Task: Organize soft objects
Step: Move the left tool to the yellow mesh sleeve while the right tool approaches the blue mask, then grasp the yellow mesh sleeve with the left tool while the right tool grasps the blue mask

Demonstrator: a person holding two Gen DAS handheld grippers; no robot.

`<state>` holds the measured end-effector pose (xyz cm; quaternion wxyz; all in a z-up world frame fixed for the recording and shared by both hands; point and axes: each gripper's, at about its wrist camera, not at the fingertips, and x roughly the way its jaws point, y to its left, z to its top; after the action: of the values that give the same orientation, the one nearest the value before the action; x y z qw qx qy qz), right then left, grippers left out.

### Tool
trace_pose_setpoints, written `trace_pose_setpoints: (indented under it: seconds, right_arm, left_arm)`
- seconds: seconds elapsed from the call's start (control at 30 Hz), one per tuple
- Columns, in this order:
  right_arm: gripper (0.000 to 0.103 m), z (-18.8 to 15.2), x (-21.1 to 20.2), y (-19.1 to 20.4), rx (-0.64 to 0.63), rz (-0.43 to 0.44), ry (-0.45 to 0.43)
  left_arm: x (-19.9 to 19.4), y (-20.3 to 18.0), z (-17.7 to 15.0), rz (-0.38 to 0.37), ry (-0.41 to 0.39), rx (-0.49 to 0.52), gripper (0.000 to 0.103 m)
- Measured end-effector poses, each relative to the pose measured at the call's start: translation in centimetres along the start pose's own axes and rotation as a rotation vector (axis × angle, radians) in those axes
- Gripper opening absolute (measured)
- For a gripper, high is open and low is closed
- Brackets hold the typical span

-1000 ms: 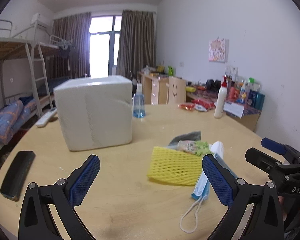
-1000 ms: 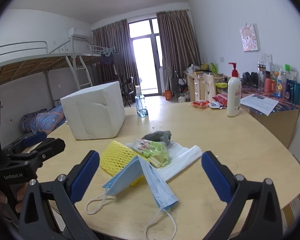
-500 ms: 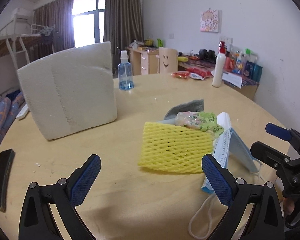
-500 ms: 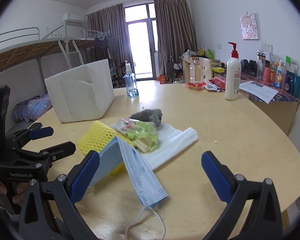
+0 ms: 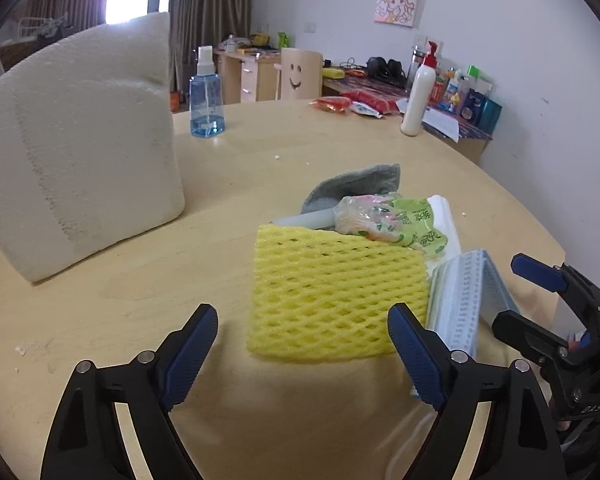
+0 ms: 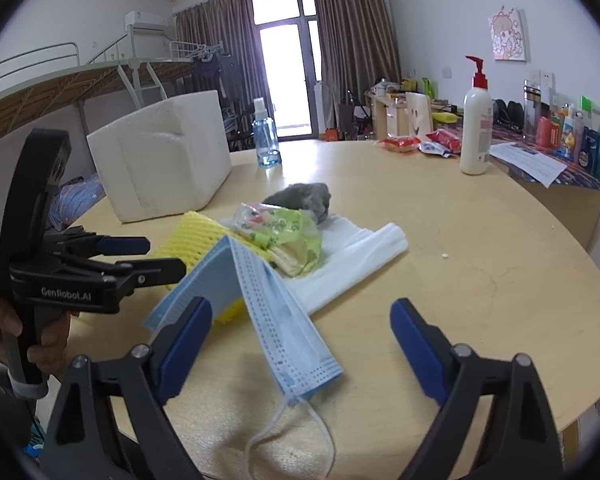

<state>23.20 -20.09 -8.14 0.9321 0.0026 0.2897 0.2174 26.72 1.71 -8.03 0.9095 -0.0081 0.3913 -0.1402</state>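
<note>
Round wooden table (image 6: 480,264) before my claws. Directly on it: white foam box (image 5: 72,152), blue spray bottle (image 5: 206,98), lotion pump bottle (image 6: 476,128), snack packets (image 6: 416,144), yellow foam net (image 5: 336,296), blue face mask (image 6: 276,312), white plastic bag (image 6: 360,252).

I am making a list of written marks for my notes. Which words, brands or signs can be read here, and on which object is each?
"GenRobot.AI": on the left claw body.
"DAS": on the right claw body.
Smiley face sign: on the wooden chair back.
Green snack packet: print too blurred to read.
Shelf bottles: labels too small.

both wrist views look down along their tongs, close over the table (image 5: 100,300), sharing the yellow net (image 5: 336,300).
</note>
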Motion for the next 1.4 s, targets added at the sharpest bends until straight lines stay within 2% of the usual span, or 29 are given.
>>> trace_pose_setpoints:
  seconds: [0.13,0.27,0.4,0.57,0.6,0.67,0.8,0.87,0.93,1.13,1.4]
  right_arm:
    - [0.083,-0.2,0.5,-0.1,0.001,0.007,0.015]
    - [0.074,-0.4,0.9,-0.2,0.0,0.01,0.03]
    - [0.069,-0.6,1.1,0.1,-0.013,0.005,0.039]
    - [0.047,-0.7,1.4,0.2,-0.022,-0.003,0.051]
    - [0.045,-0.7,1.4,0.2,-0.02,-0.004,0.053]
    - [0.033,-0.7,1.5,0.0,-0.014,-0.009,0.056]
    - [0.019,-0.8,1.7,-0.1,-0.009,-0.022,0.067]
    - [0.011,-0.8,1.6,-0.1,-0.002,-0.022,0.064]
    - [0.008,-0.8,1.4,0.0,-0.011,-0.011,0.061]
    - [0.007,-0.4,0.3,-0.2,0.008,0.01,0.022]
    - [0.007,0.9,-2.3,-0.6,0.025,-0.005,-0.08]
  left_arm:
    - [0.8,0.0,0.2,0.014,0.011,0.017,0.08]
    - [1.7,0.4,0.2,-0.044,0.052,-0.007,0.069]
    - [1.7,0.3,0.4,-0.048,0.053,-0.01,0.059]
    - [1.6,0.0,0.3,-0.083,0.052,-0.011,0.035]
    - [1.6,0.0,0.4,-0.094,0.051,-0.018,0.035]
    - [1.4,0.0,0.5,-0.098,0.03,-0.025,0.031]
    - [0.9,0.1,0.7,-0.107,-0.009,-0.04,0.03]
    - [0.4,0.0,0.8,-0.106,-0.039,-0.041,0.026]
    - [0.0,-0.2,0.9,-0.103,-0.059,-0.03,0.026]
    - [-2.2,-0.9,0.7,-0.109,-0.132,0.005,0.025]
    - [-6.5,-1.5,0.8,-0.034,-0.27,0.032,0.023]
